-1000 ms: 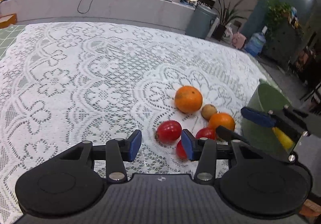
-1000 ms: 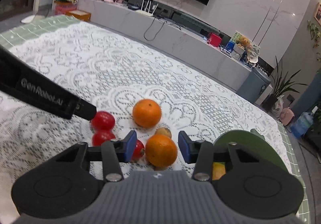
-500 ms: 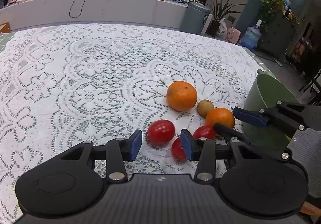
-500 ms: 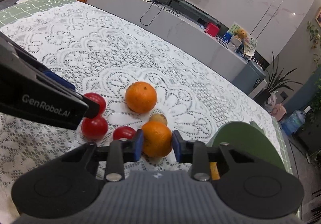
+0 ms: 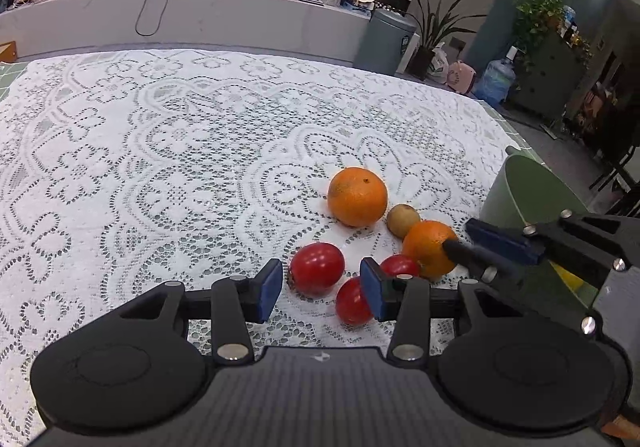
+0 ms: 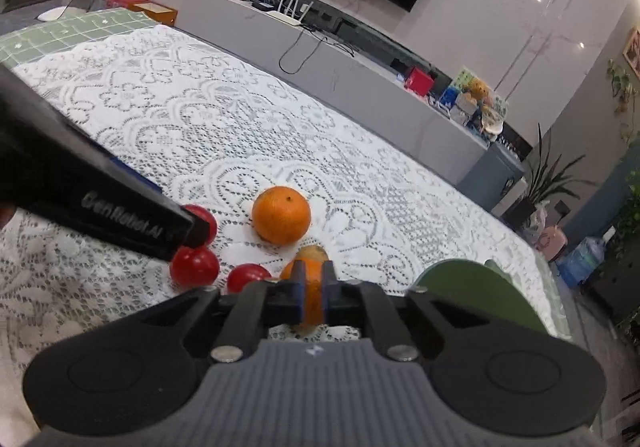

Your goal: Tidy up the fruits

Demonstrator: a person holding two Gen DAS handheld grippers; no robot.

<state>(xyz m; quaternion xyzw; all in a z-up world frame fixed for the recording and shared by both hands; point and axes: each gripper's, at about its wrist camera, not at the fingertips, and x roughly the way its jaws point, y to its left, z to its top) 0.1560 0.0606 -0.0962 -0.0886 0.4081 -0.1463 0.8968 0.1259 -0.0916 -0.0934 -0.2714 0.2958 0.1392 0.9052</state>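
On the lace tablecloth (image 5: 160, 167) lie a large orange (image 5: 357, 197), a small brown fruit (image 5: 403, 221), a small orange (image 5: 426, 247) and three red tomatoes (image 5: 317, 269) (image 5: 352, 301) (image 5: 400, 265). My right gripper (image 6: 314, 279) has its jaws closing tight, the blue pads pressing both sides of the small orange (image 6: 314, 301), which rests on the cloth. My left gripper (image 5: 320, 283) stands open just before the nearest tomato, with nothing gripped. In the right wrist view the left gripper's black finger covers part of one tomato (image 6: 205, 218).
A green bucket (image 5: 520, 191) stands at the table's right edge beside the fruits, with something yellow (image 5: 568, 279) inside. Bare lace cloth stretches to the left and far side. A low grey cabinet (image 5: 200, 19) and a bin (image 5: 384, 39) stand beyond the table.
My right gripper's jaws have come together onto the small orange, from well apart to pressing it. The left gripper has stayed open in about the same place.
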